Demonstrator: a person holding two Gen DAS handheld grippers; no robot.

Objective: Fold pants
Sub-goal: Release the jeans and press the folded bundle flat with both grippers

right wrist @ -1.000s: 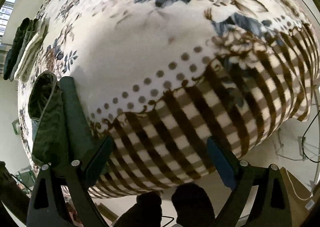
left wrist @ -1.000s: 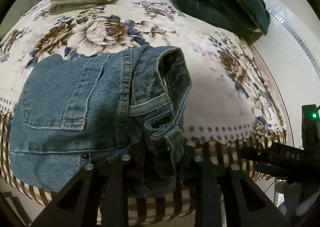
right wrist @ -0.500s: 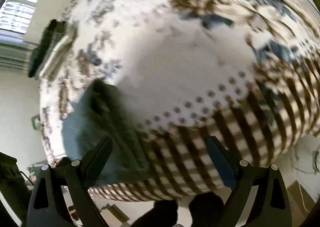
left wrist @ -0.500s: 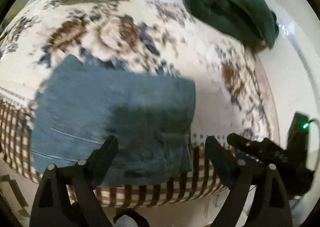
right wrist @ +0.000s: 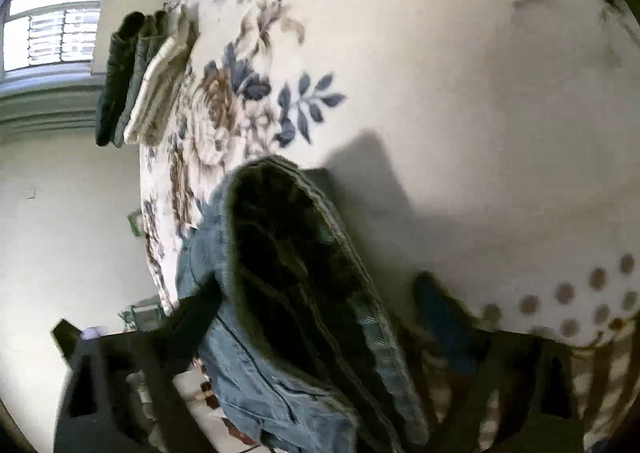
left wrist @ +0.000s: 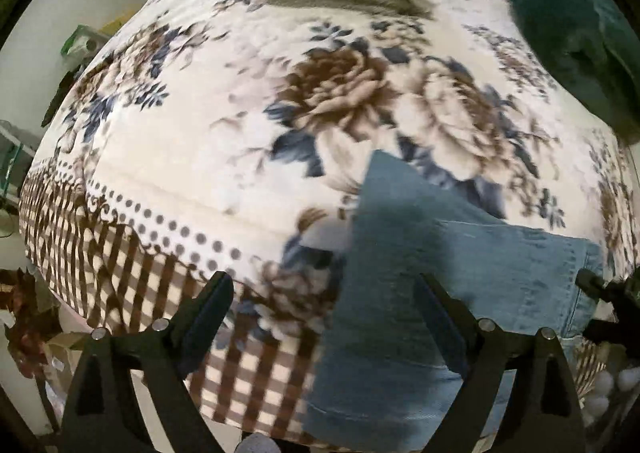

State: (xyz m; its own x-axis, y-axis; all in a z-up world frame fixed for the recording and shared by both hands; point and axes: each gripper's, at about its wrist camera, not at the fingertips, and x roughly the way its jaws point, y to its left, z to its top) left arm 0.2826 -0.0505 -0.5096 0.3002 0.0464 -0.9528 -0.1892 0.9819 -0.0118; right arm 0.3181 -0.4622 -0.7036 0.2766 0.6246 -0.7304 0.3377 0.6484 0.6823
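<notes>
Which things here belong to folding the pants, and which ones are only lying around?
Part of the job:
- jeans, at the bed's near edge
- left hand-held gripper, open
- right hand-held gripper, open, jeans between its fingers

Lying about:
- floral blanket underneath
- stack of folded clothes at the far side
- dark green bundle

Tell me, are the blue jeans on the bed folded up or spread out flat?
Folded. The blue denim jeans lie as a compact stacked bundle at the edge of the flowery blanket, with no long legs stretched out.
</notes>
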